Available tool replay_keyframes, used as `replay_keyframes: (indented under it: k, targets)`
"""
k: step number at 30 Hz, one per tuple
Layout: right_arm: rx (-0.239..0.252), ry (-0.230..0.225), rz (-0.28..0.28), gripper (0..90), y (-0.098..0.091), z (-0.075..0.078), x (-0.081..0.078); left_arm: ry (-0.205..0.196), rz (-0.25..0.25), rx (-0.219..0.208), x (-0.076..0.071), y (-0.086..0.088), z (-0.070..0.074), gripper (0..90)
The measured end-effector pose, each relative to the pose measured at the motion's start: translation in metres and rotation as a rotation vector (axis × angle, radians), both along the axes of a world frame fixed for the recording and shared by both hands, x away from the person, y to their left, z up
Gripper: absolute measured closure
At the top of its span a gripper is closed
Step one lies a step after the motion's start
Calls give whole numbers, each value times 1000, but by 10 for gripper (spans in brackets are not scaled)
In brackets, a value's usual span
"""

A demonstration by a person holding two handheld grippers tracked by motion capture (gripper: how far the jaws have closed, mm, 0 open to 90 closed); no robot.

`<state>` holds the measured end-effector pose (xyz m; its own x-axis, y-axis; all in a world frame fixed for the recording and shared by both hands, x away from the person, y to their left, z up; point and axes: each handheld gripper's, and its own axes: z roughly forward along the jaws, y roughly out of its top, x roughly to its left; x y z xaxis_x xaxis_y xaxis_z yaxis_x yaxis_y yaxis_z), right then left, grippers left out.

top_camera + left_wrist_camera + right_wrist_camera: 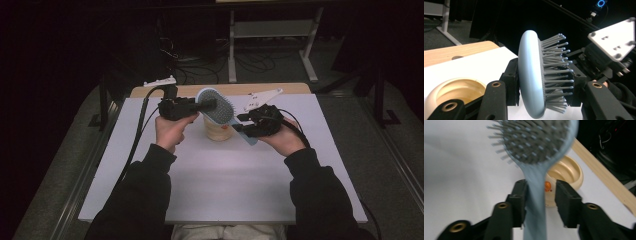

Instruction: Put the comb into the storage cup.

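A white rectangular tabletop (225, 185) is lying over a wooden table whose pale edge (220, 89) is showing along the far side. A person in dark sleeves is reaching in from the near side, a black two-jaw gripper in each hand. Held up over the middle of the board is a pale blue oval paddle hairbrush with grey plastic bristles (220, 111), its head to the left and its handle slanting down to the right. The left gripper (543, 82) is clamping the brush head, one pad on the smooth back and the other pressed into the bristles. The right gripper (541, 201) is standing apart around the handle, with a gap at one pad. Just under the brush a small cream round cup (218, 129) is sitting upright on the board.
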<state>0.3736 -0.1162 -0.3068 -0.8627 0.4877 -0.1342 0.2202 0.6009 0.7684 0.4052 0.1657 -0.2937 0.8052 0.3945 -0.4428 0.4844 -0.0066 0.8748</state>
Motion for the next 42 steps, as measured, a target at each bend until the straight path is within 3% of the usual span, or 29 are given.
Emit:
replay_keyframes:
  k: [5,8,11,20,28,33,42]
  targets:
    - [21,-3,-29,438,-9,2,2,-14,15,14,1,6,3,551]
    - [47,-2,-46,363,-13,4,2,-18,22,0,1,10,6,551]
    - [82,32,-59,268,-17,4,4,-23,35,-9,2,15,10,551]
    - [97,51,-136,0,-29,-5,5,-29,56,-13,3,23,15,552]
    - [132,59,-162,0,-47,-19,3,-50,60,2,5,24,26,553]
    - [146,69,-182,0,-60,-28,0,-58,66,-16,5,27,33,553]
    - [181,74,-224,0,-79,-40,-6,-76,80,13,10,28,44,553]
